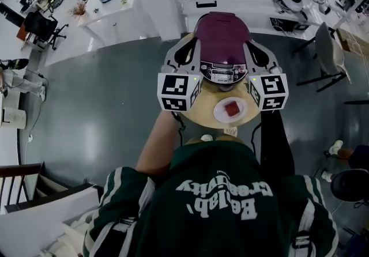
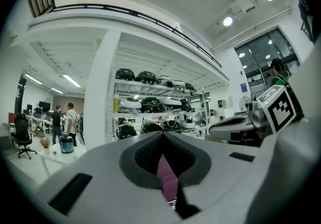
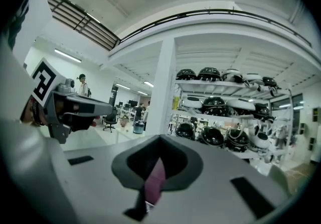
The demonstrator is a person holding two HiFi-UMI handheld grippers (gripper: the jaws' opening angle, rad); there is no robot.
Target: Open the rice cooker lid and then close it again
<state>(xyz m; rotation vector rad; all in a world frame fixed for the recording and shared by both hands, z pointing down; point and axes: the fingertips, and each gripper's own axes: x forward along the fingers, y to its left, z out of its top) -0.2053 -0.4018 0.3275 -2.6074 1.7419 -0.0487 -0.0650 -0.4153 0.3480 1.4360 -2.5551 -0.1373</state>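
Either side of the rice cooker (image 1: pixel 223 57): left hand-held gripper (image 1: pixel 185 49) at its left flank, right hand-held gripper (image 1: pixel 258 51) at its right flank, both beside it; contact can't be told. Cooker sits at the far edge of the round counter (image 1: pixel 207 118). White plate (image 1: pixel 218 113) with a red piece (image 1: pixel 231 108) is just in front of the cooker's control panel (image 1: pixel 223 72).

Both gripper views show jaws pressed together at the tips, nothing pinched, only a sliver of the maroon lid (image 1: pixel 222 28) showing past them.

Lid looks fully down. I read this as lining up to open it, though it could equally be just after closing.

Next move probably needs one tip on the front release above the panel; I can't make out the exact button. The other gripper should brace the cooker so it doesn't slide toward the plate.
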